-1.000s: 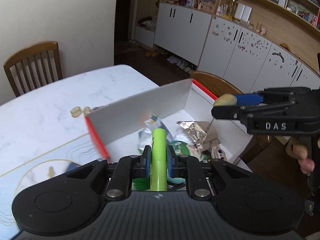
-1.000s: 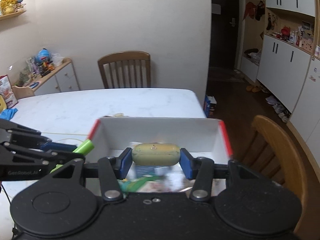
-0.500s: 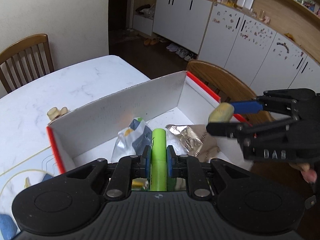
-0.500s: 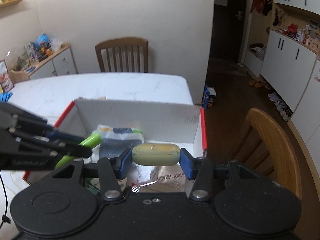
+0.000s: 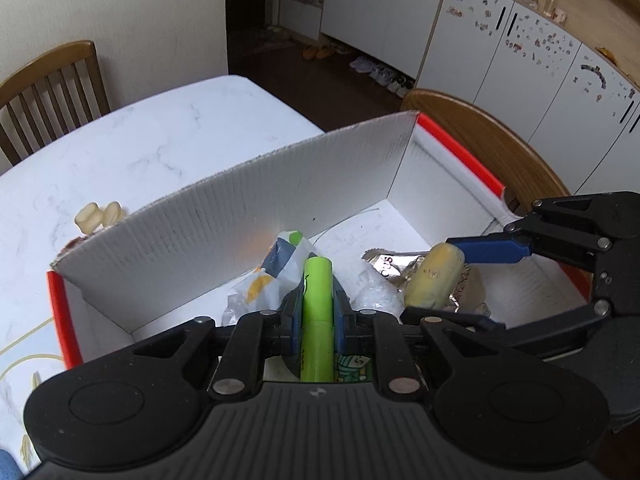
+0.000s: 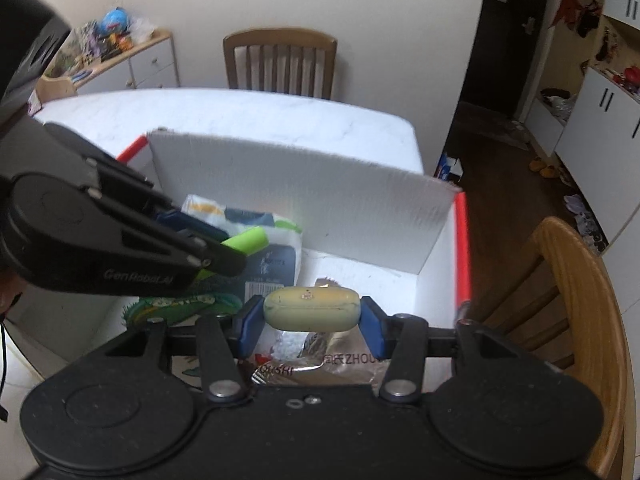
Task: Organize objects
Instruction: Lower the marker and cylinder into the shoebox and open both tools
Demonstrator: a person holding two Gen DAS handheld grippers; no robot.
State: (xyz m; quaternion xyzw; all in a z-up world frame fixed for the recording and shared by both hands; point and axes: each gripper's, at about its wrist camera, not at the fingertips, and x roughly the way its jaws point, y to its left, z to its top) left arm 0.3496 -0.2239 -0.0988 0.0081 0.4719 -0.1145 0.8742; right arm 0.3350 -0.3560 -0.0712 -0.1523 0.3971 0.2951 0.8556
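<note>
Your left gripper (image 5: 318, 312) holds its blue fingers (image 5: 291, 314) nearly together, clamped on the slim lime-green plastic marker (image 5: 317, 312), which points forward along them. Your right gripper (image 6: 310, 314) holds its fingers (image 6: 249, 322) partly apart, gripping the pale yellow oval capsule-shaped case (image 6: 311, 308) crosswise by its two ends.

Both held things hang over the open white corrugated cardboard box with red edges (image 5: 248, 208), which stands on the white marble-patterned worktop (image 5: 160, 140). A second ago both grippers were higher and nearer the box's near side; since then they have come down and forward, so more of the box floor shows. Seen from the left wrist, the case has sunk from above the red rim to just over the crumpled silver foil packet (image 5: 394, 266). A white and blue plastic pouch (image 5: 276, 264) lies beneath the marker tip. Two small cream cylinders (image 5: 98, 216) sit on the worktop just outside the box's far wall.
</note>
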